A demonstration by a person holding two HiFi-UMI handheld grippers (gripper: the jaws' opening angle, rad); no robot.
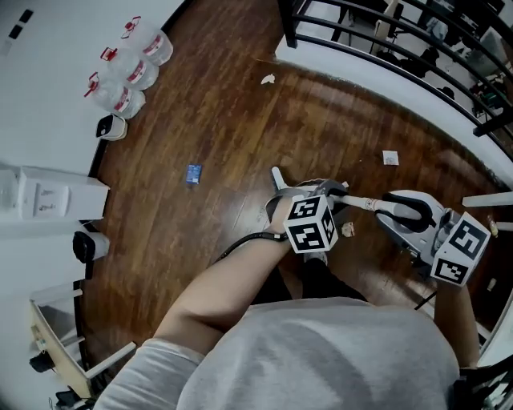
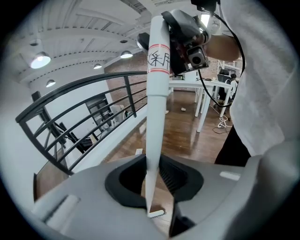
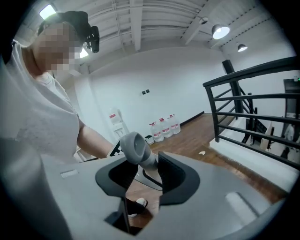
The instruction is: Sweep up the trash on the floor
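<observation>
The white broom handle (image 2: 156,93) is clamped by the left gripper (image 2: 153,177). Its grey end (image 3: 133,147) is grasped by the right gripper (image 3: 143,176). Crumpled trash (image 1: 348,230) is seen just beside them.

Glossy dark wood floor (image 1: 232,112), smooth white plastic broom handle (image 2: 157,93) banded in red tape (image 2: 159,60), matt grey plastic left gripper (image 2: 155,180) and right gripper (image 3: 140,171), black painted metal railing (image 1: 286,22) upper right, clear plastic jugs (image 1: 132,68) upper left, crumpled paper scrap (image 1: 268,78), grey cloth shirt (image 1: 321,352)
</observation>
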